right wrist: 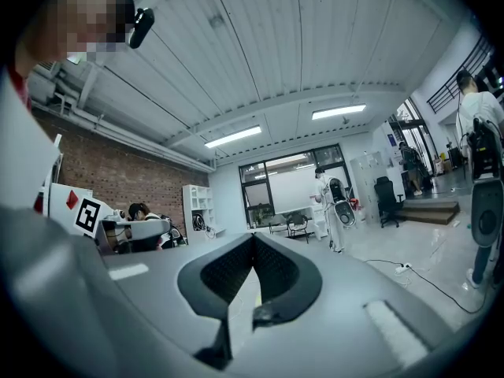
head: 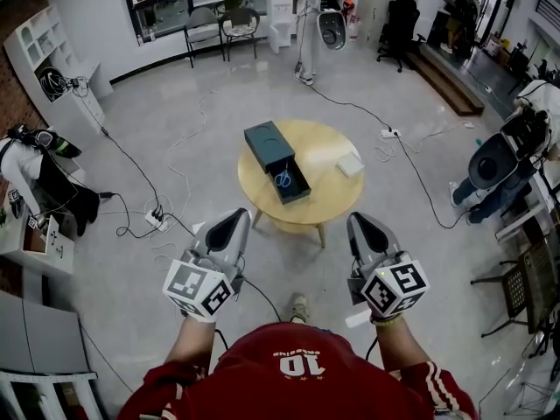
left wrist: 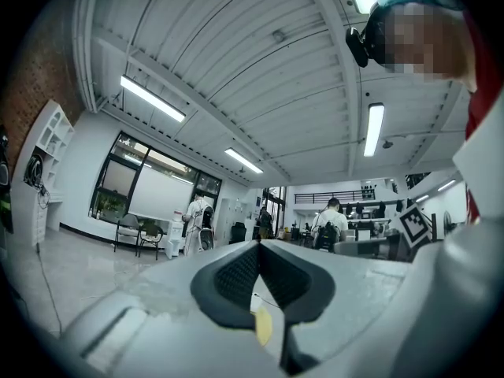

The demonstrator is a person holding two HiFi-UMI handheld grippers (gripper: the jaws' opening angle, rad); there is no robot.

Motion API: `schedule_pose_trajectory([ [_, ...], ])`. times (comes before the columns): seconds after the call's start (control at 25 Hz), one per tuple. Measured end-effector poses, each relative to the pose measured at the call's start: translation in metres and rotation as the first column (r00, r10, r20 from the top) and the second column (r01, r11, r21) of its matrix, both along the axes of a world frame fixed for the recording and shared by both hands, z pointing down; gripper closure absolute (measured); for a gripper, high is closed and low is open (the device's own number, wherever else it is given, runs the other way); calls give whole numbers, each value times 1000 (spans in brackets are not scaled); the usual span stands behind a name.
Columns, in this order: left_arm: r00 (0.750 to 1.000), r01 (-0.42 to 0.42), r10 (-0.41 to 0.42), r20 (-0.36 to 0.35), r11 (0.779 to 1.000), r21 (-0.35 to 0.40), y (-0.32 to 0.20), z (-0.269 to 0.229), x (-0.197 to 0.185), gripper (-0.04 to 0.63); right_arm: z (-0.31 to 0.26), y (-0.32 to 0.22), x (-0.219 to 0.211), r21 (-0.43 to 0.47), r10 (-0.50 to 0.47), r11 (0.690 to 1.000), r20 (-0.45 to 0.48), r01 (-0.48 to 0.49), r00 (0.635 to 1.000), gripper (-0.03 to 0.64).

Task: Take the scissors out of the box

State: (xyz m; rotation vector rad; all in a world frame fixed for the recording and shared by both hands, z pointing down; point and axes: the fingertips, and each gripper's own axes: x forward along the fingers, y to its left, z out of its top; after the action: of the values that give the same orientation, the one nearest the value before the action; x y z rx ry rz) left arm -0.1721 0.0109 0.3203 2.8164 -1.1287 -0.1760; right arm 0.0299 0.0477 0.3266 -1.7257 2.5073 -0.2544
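In the head view a dark open box (head: pixel 278 159) lies on a round wooden table (head: pixel 302 180), with blue-handled scissors (head: pixel 283 178) inside its near end. My left gripper (head: pixel 234 219) and right gripper (head: pixel 360 224) hang side by side over the floor, short of the table's near edge. Both point level toward the table. The left gripper (left wrist: pixel 258 246) has its jaws pressed together with nothing between them. The right gripper (right wrist: pixel 253 239) is likewise shut and empty.
A white flat item (head: pixel 350 164) lies on the table's right side. Cables and a power strip (head: pixel 158 220) trail over the grey floor at left. Chairs (head: pixel 221 26) stand by the far window, a person in white (head: pixel 311 16) stands beyond the table.
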Motion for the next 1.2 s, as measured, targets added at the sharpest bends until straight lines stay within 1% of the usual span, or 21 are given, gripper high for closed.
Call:
schedule_pose_trajectory([
  [0.36,1000,-10,10,4,1000,-11,-43,8,34,592,5,-42,28,-9,-8,1000,-5,8,1000,618],
  [0.56,1000,5,-5,20,1000,-19,-71,14,47,592,5,-73,39,-7,-26,1000,0,26,1000,618],
  [0.76,999,21,-20,39,1000,-19,-93,14,69,592,6,-96,59,-7,-40,999,5,40,999,618],
  [0.92,998,32,-31,53,999,-18,-105,13,85,592,7,-112,75,-7,-53,999,21,53,998,618],
  [1.2,995,47,-46,90,999,-8,-116,12,109,592,9,-123,98,8,-62,998,52,61,997,618],
])
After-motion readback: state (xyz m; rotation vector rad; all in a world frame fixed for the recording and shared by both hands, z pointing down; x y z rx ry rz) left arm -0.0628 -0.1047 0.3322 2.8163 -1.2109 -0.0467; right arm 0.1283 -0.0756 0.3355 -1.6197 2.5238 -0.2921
